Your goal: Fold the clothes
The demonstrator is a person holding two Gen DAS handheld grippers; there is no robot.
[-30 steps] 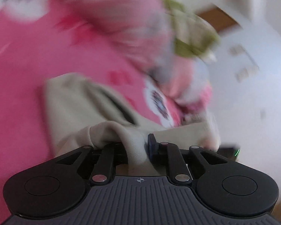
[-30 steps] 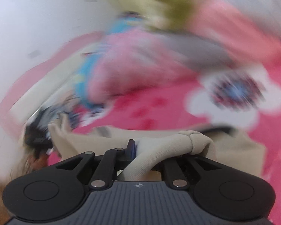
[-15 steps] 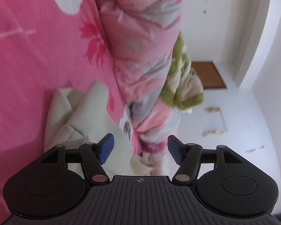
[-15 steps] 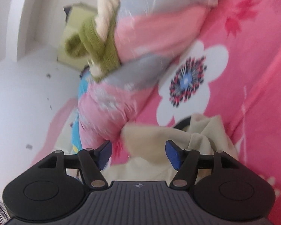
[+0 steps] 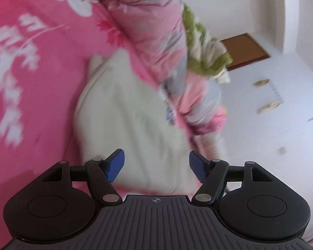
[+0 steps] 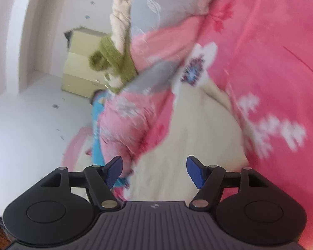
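Observation:
A cream garment (image 5: pixel 131 120) lies in a folded bundle on the pink flowered bedsheet (image 5: pixel 31 83). My left gripper (image 5: pixel 156 164) hangs over its near end, jaws wide apart, nothing between the blue pads. In the right wrist view the same cream garment (image 6: pixel 198 135) spreads below my right gripper (image 6: pixel 154 170), which is also open and holds nothing. Both views are blurred by motion.
A rolled pink and grey quilt (image 5: pixel 162 31) with a green and cream blanket (image 5: pixel 206 58) borders the garment. In the right wrist view the quilt (image 6: pixel 148 62) lies left of the garment, with a blue cloth (image 6: pixel 97 129) beside it. A pale yellow cabinet (image 6: pixel 79 62) stands by the white wall.
One second ago both grippers were shut on the cream garment. They have let go and opened, and now hang above it where it lies folded on the bed.

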